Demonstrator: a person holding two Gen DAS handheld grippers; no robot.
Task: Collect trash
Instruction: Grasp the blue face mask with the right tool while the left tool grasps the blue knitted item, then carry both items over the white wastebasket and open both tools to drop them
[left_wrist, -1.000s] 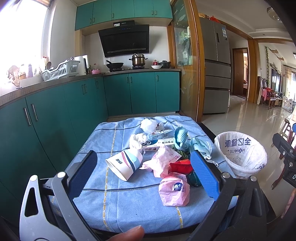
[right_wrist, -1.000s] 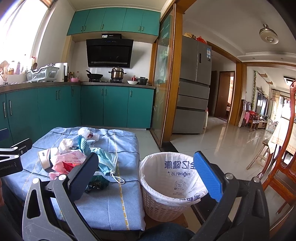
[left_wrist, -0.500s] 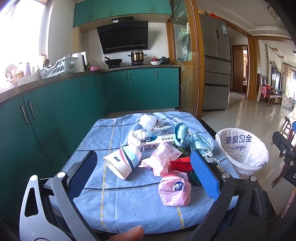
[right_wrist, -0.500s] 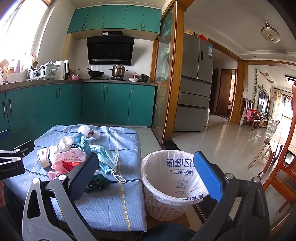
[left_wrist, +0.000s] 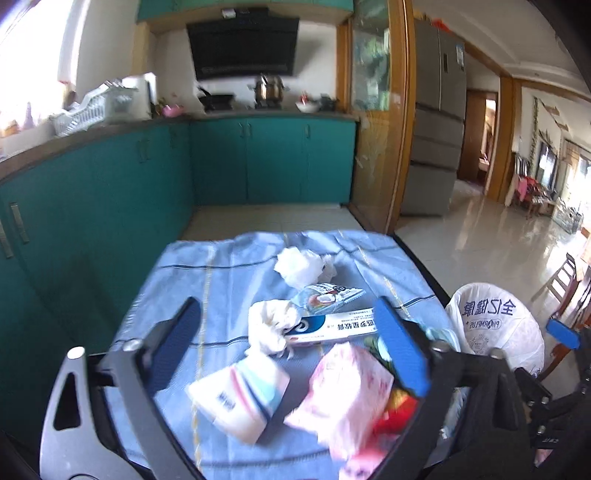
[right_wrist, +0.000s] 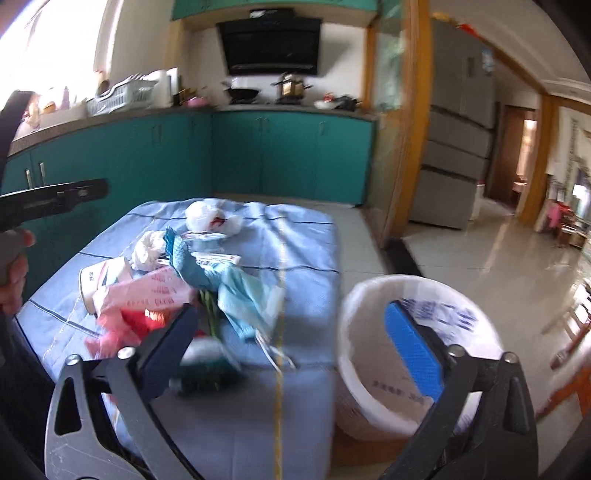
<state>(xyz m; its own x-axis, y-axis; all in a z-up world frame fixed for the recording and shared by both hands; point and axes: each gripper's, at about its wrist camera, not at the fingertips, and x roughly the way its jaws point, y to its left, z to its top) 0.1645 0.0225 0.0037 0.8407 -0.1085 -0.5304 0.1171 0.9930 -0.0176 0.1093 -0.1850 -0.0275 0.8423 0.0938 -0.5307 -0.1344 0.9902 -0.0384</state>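
Note:
A heap of trash lies on the blue tablecloth: a paper cup on its side, a pink wrapper, a toothpaste box, crumpled tissues and a blue face mask. My left gripper hovers over the cup and pink wrapper. Its jaws are closing, and the pads touch nothing. My right gripper hangs over the table's right edge, beside the white-lined trash basket. Its jaws are closing too, with a dark green packet by the left finger and nothing gripped.
Teal kitchen cabinets run along the left and back. A wooden door frame and a grey fridge stand behind the table. Tiled floor stretches to the right, with wooden chairs at the far right.
Both grippers have moved forward towards the table, so the trash heap looms larger and lower in each view. Both pairs of fingers stand slightly narrower than before.

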